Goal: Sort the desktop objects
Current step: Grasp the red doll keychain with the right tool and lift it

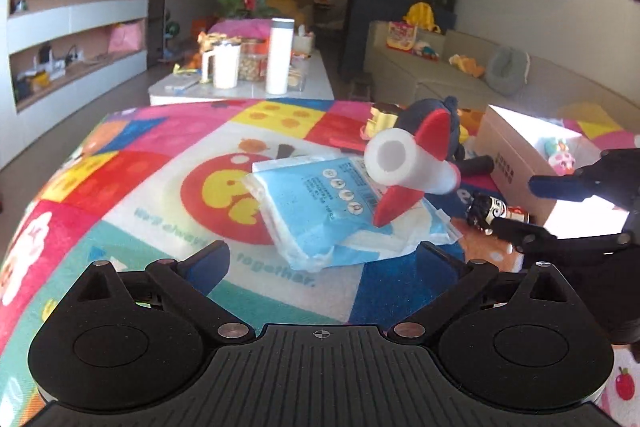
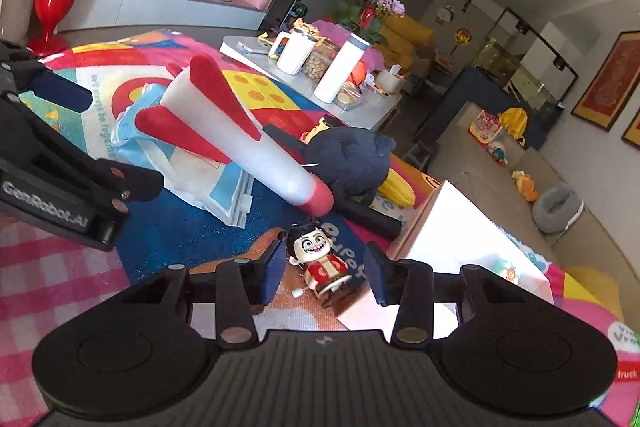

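Living room, with a bright patchwork cloth [image 1: 120, 171] over the near table, scattered with toys for sorting.

Right gripper [image 2: 326, 273] straddles a small grinning toy figure [image 2: 320, 261]; its pads stand beside the toy, not yet pressing. Left gripper [image 1: 324, 259], jaws spread wide and empty, faces a blue plastic packet [image 1: 320, 207] under a white foam rocket [image 1: 408, 167] with red fins. A cardboard box [image 1: 516, 163] sits just right. Likely next: clamp the figure, lift it toward the box. Readable: "together" on the cloth, "GenRobot.AI" on the left gripper.
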Demonstrator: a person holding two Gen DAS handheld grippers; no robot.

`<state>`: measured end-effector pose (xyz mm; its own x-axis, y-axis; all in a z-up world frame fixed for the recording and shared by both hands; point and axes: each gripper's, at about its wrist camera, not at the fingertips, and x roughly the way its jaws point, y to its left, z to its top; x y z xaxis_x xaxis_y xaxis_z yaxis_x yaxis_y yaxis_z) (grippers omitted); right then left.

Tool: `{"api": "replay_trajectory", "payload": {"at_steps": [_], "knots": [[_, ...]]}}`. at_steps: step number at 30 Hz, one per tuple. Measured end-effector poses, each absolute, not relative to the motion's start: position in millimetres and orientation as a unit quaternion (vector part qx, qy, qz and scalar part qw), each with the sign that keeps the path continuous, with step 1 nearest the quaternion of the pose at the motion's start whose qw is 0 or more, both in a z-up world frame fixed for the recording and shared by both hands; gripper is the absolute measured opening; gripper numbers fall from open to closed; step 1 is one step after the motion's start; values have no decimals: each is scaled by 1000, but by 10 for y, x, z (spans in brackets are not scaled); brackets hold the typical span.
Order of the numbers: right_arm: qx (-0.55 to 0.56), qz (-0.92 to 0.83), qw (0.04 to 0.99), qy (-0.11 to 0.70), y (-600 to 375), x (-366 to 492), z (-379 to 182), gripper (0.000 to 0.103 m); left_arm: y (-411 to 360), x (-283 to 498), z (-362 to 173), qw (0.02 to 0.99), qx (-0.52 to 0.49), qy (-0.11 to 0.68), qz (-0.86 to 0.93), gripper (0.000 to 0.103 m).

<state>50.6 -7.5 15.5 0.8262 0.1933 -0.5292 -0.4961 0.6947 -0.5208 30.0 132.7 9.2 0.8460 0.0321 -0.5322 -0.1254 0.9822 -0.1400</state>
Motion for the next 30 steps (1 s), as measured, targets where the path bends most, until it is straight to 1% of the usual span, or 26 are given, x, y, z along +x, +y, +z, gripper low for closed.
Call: {"api": "replay_trajectory", "payload": {"at_steps": [8, 10, 17, 19, 23, 27, 29, 30], "knots": [[-350, 186, 882, 253, 142, 761, -26, 41, 1350, 280, 92, 958, -105, 264, 40, 102], [-348, 184, 882, 259, 112, 729, -9, 35, 1352, 287, 88, 958, -107, 264, 43, 102], [-299, 217, 893, 258, -327, 197, 299, 34, 1312, 229, 121, 965, -96, 242, 44, 102], [-284, 223, 894, 264, -516, 32, 375, 34, 1253, 230, 141, 967, -80, 240, 39, 102], [-266, 202, 901, 276, -917, -194, 410, 34, 1056, 260, 240, 977, -15, 212, 25, 102], [-224, 165, 914, 296, -1316, -267, 368, 34, 946, 436, 363, 979, 13, 202, 27, 102], [-184, 151, 922, 305, -1513, -275, 365, 36, 890, 555, 382, 977, 26, 209, 29, 102], [-163, 144, 927, 306, -1613, -292, 361, 40, 862, 600, 376, 976, 33, 213, 29, 100]]}}
